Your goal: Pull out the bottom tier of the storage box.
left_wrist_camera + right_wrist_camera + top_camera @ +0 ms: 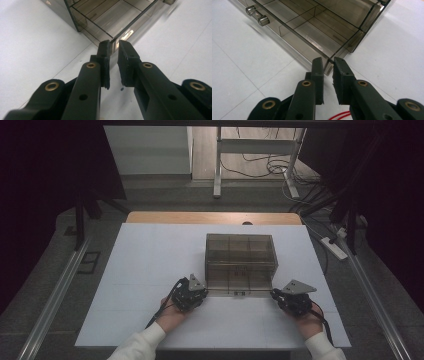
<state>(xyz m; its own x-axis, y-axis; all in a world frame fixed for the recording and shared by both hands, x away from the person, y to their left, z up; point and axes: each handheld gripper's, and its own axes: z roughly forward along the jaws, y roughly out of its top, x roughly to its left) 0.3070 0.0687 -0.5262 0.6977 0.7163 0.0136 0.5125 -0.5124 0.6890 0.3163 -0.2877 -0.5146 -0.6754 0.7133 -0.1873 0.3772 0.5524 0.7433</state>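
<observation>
A smoky clear plastic drawer box [240, 255] stands mid-table, and its bottom drawer [239, 289] sticks out a little toward me. My left gripper [204, 290] is at the drawer front's left end, my right gripper [274, 293] at its right end. In the left gripper view the jaws [114, 43] stand nearly together, with the left corner of the drawer [110, 17] between their tips. The right gripper [328, 61] likewise pinches the right corner of the drawer [317, 30]. The drawer's divided compartments look empty. A clear knob handle [257, 16] sits on the front panel.
The box rests on a white mat [150, 270] that covers a wooden table [215, 217]. Metal rails [55, 295] run along both sides of the table. Beyond the far edge are a desk frame [255, 150] and loose cables [280, 167] on the floor.
</observation>
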